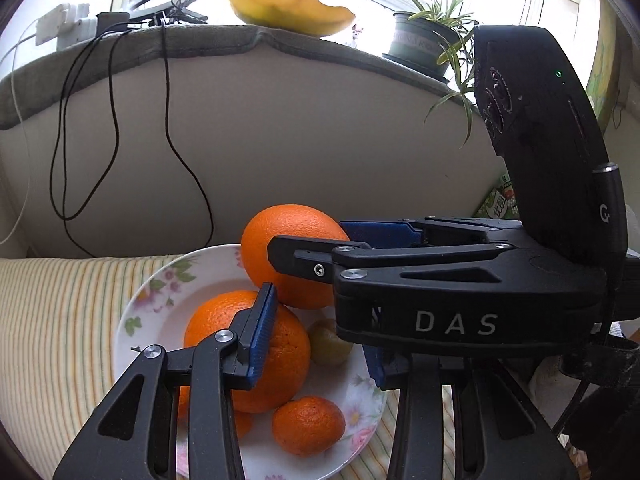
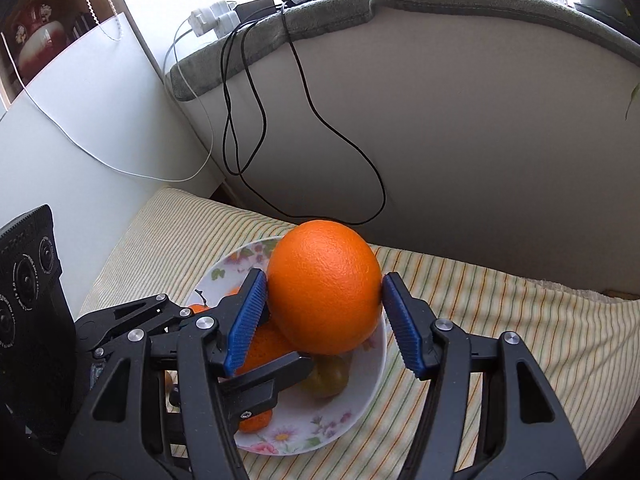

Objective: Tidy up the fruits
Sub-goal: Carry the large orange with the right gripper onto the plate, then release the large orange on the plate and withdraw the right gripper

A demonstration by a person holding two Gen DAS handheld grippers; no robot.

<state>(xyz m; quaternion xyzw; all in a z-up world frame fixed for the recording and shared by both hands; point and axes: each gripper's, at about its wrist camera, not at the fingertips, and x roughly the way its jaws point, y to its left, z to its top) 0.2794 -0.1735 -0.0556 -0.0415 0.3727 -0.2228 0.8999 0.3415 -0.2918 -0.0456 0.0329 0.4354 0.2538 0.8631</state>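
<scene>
The right tool (image 2: 324, 322) grips a large orange (image 2: 324, 288). Its two blue pads (image 2: 244, 320) press on the fruit's left and right sides. The orange is held over the far part of a flowered plate (image 1: 156, 332), above the other fruit.

The left tool (image 1: 316, 346) sits lower and to the left of the right tool, and its jaws are partly open above the plate. Its left pad (image 1: 260, 332) stands in front of a second large orange (image 1: 224, 328) that lies on the plate. The right pad is mostly hidden behind the body of the right tool. No fruit can be seen pinched between the pads. In the right wrist view, one black finger (image 2: 276, 372) of the left tool reaches in beneath the held orange.

Inside the left tool's gap, a small greenish fruit (image 1: 328, 342) lies on the plate just right of the second orange. A mandarin (image 1: 308, 420) lies nearer, at the plate's near edge. Another small orange fruit with a stem (image 2: 200, 308) shows at the plate's left side.

The plate rests on a striped cloth (image 2: 500, 340). Behind it rises a pale wall panel (image 1: 320, 140) with black cables (image 1: 172, 120) hanging down it. A grey cover (image 1: 200, 40) tops the ledge above the panel. On the ledge are white plugs (image 2: 212, 18) at the left, a yellow dish-shaped thing (image 1: 288, 10) in the middle and a potted plant (image 1: 424, 40) at the right.
</scene>
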